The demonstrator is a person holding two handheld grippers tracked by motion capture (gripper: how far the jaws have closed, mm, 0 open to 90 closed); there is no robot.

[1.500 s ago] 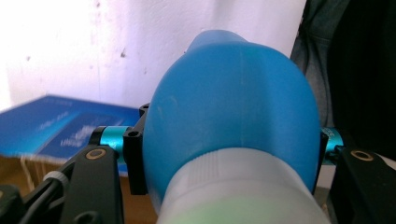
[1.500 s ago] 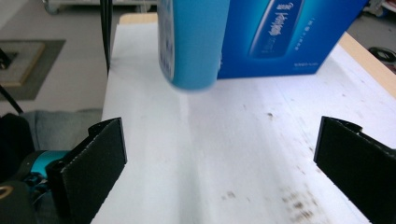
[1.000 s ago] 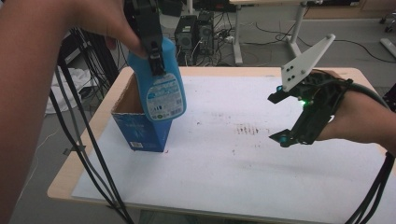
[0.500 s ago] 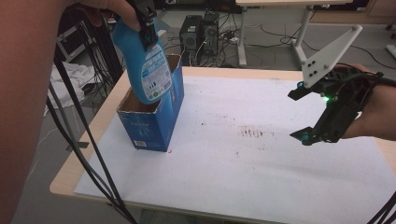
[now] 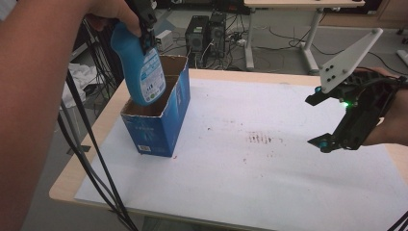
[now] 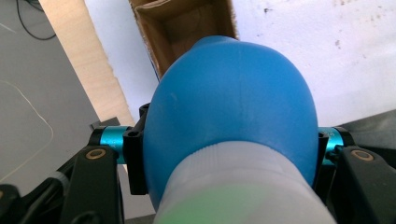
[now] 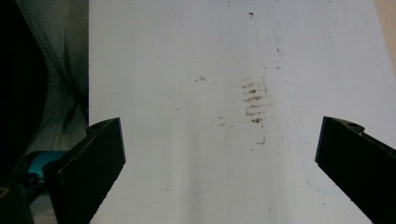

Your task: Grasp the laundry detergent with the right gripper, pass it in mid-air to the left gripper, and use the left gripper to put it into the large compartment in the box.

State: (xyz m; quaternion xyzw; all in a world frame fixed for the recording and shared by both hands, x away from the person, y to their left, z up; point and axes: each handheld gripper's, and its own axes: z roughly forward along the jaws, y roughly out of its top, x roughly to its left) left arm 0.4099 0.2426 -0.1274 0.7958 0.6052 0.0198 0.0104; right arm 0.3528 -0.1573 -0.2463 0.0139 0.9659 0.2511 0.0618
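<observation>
Left gripper clamped on blue bottle, hanging base-down over open box, probably so it drops straight in. Right gripper wide open, parked aside.

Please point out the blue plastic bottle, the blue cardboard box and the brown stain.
blue plastic bottle point(image 5: 143, 72): high view, on its label.
blue cardboard box point(image 5: 159, 132): high view, near side wall.
brown stain point(image 5: 260, 139): high view, middle of the streaks.

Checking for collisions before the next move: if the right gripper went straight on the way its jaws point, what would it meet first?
Most likely the white sheet covering the table. The right gripper has its jaws wide apart with nothing between them, and ahead lies bare sheet with brown smudges. The height above it is hard to judge.
</observation>
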